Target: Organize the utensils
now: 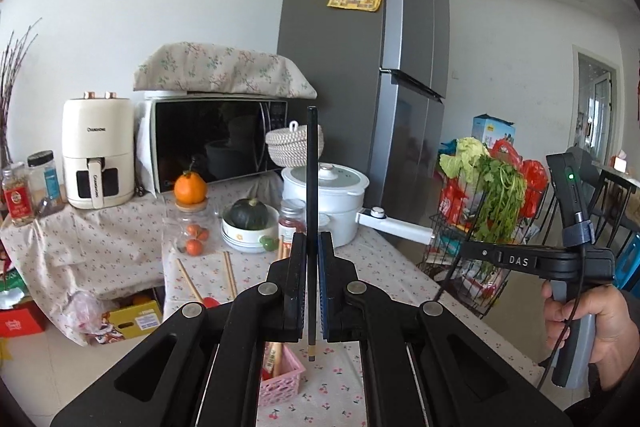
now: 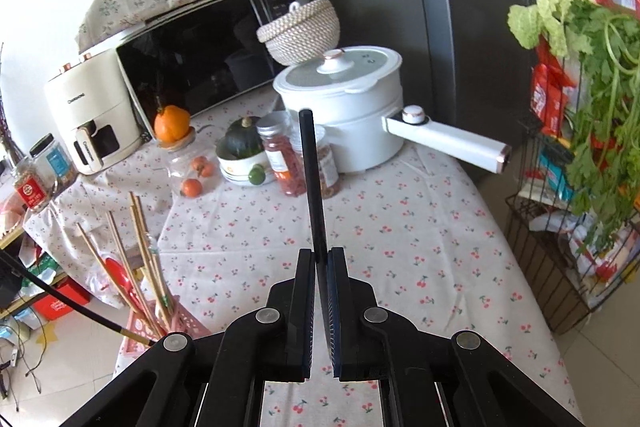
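Here each gripper, left and right, clamps one upright black chopstick; the pink basket lies below-left, nearer the left.

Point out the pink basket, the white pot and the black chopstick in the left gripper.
pink basket (image 1: 280, 383), left wrist view, front wall.
white pot (image 2: 360, 131), right wrist view, side wall.
black chopstick (image 1: 312, 179), left wrist view, mid shaft above the left gripper (image 1: 312, 247).
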